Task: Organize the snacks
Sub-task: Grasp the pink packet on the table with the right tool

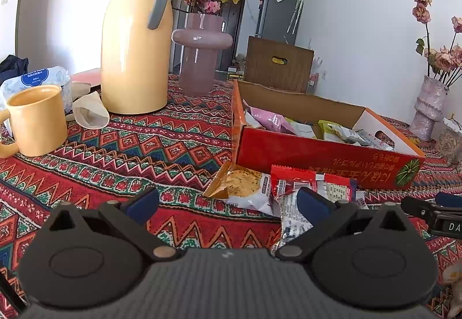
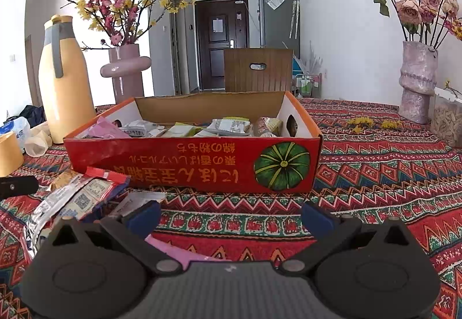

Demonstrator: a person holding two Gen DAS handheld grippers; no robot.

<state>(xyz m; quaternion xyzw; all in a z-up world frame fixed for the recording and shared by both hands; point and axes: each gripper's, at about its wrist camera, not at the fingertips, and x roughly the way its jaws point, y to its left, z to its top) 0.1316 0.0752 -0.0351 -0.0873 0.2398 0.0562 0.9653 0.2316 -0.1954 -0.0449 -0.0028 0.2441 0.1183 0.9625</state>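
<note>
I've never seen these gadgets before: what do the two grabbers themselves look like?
Both look alike. The left gripper and right gripper have matte black plastic bodies, ribbed in the middle, with round side housings, metal pivot pins, angled black arms and dark blue fingertip pads.

A lived-in home, this: a patterned tablecloth (image 2: 375,168), a yellow thermos jug (image 1: 135,41), vases of flowers (image 2: 127,70), and a dark front door (image 2: 221,41) down the hallway.

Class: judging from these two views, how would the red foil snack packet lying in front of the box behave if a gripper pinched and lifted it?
The red foil snack packet looks thin and crinkled, so probably floppy. Its glossy film may slip between fingers. It seems light for its size.
</note>
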